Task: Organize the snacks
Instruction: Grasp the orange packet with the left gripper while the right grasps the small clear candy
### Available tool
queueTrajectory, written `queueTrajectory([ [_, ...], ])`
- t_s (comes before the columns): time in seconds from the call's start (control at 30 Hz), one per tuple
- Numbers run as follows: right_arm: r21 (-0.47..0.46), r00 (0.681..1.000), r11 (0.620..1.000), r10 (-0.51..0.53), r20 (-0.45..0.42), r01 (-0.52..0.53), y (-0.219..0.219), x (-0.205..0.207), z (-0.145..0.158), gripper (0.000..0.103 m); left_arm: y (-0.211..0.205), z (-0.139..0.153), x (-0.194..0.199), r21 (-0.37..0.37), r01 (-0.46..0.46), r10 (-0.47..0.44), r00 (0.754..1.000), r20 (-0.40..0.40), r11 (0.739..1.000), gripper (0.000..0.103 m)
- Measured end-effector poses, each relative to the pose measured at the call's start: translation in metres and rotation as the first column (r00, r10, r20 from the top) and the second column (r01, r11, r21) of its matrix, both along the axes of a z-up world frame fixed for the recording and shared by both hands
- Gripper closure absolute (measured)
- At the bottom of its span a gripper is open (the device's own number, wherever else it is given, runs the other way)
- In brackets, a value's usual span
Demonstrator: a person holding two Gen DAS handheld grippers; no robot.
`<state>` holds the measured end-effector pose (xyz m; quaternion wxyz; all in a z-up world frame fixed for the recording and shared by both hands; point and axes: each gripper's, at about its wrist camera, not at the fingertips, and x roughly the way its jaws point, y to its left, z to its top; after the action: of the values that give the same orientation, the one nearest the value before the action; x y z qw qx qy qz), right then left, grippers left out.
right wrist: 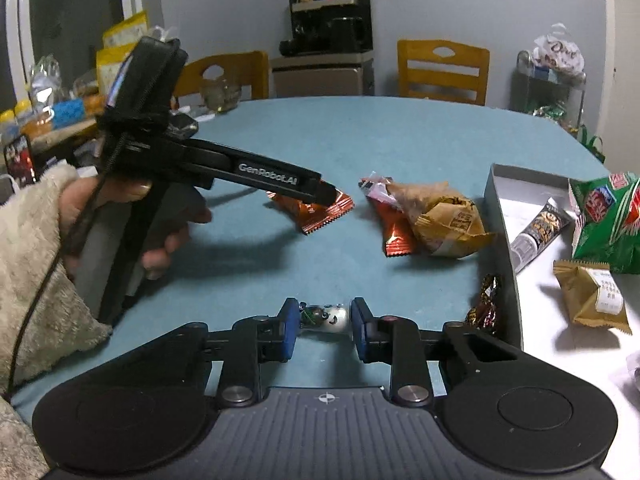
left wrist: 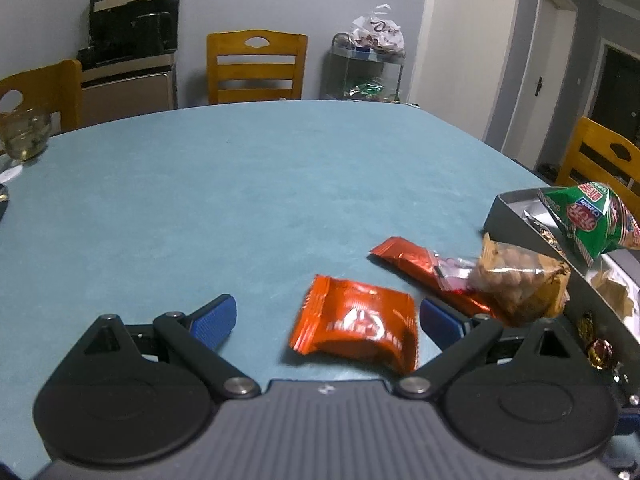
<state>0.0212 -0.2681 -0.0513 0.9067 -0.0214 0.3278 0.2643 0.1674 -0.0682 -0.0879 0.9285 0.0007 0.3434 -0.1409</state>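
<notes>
Snacks are lying scattered across the teal tabletop, and I am working through them one at a time toward the grey box standing open at the right edge, where a green bag, a tan packet and a dark sachet are already sitting inside. Largest of the loose ones is the brown nut bag, resting against a long red wrapper just beside the box wall. Nearer the middle, the orange packet is lying flat between the spread fingers of my left tool, which is hovering wide apart over it and not yet gripping; from the right wrist view its tip is sitting right at the packet's edge. Smallest is the little clear-wrapped candy sitting between the blue pads of my right tool, whose fingers are drawn in narrow around it, though I cannot tell whether they are actually pinching it. I judge the step in hand to be picking up; next, each tool is needing to close firmly, lift, and carry rightward over the box wall. A gold-foil sweet is waiting just outside that wall.
</notes>
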Motion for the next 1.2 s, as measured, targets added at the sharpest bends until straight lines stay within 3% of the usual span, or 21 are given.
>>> queueTrajectory([
  [0.1,0.013,1.000,1.000,0.001,-0.002,-0.001,-0.003,-0.001,-0.001,0.074,-0.010,-0.003,0.006,0.008,0.037,-0.037,0.999,-0.002,0.999,0.004],
  [0.27,0.025,1.000,1.000,0.002,0.003,-0.002,-0.005,-0.003,-0.001,0.076,-0.029,-0.007,0.003,0.104,0.095,-0.097,0.995,0.017,0.990,0.006],
  [0.43,0.034,1.000,0.999,0.000,0.009,0.000,-0.007,-0.002,0.000,0.078,-0.027,-0.009,0.000,0.082,0.109,-0.111,0.994,0.021,0.991,0.023],
  [0.5,0.027,1.000,1.000,0.002,0.015,-0.003,-0.006,-0.002,0.001,0.078,-0.024,-0.009,-0.005,0.076,0.108,-0.110,0.994,0.027,0.991,0.038],
  [0.53,0.024,1.000,1.000,0.002,0.016,-0.002,-0.006,-0.002,0.000,0.077,-0.023,-0.009,-0.007,0.070,0.110,-0.113,0.993,0.029,0.991,0.039],
  [0.6,0.019,1.000,1.000,0.010,0.018,-0.010,-0.004,-0.003,0.001,0.074,-0.022,-0.009,-0.009,0.068,0.113,-0.115,0.993,0.033,0.991,0.047],
  [0.7,0.002,0.999,0.999,0.032,0.029,-0.032,0.002,-0.006,0.001,0.059,-0.020,-0.008,-0.012,0.068,0.120,-0.123,0.992,0.040,0.990,0.055],
  [0.8,-0.029,0.998,0.999,0.042,0.042,-0.041,0.009,-0.008,0.000,0.059,-0.018,-0.006,-0.018,0.072,0.126,-0.130,0.990,0.055,0.989,0.062],
  [1.2,-0.099,0.994,0.992,0.080,0.080,-0.072,0.027,-0.003,-0.009,0.064,-0.018,-0.005,-0.025,0.075,0.139,-0.144,0.988,0.056,0.987,0.066],
])
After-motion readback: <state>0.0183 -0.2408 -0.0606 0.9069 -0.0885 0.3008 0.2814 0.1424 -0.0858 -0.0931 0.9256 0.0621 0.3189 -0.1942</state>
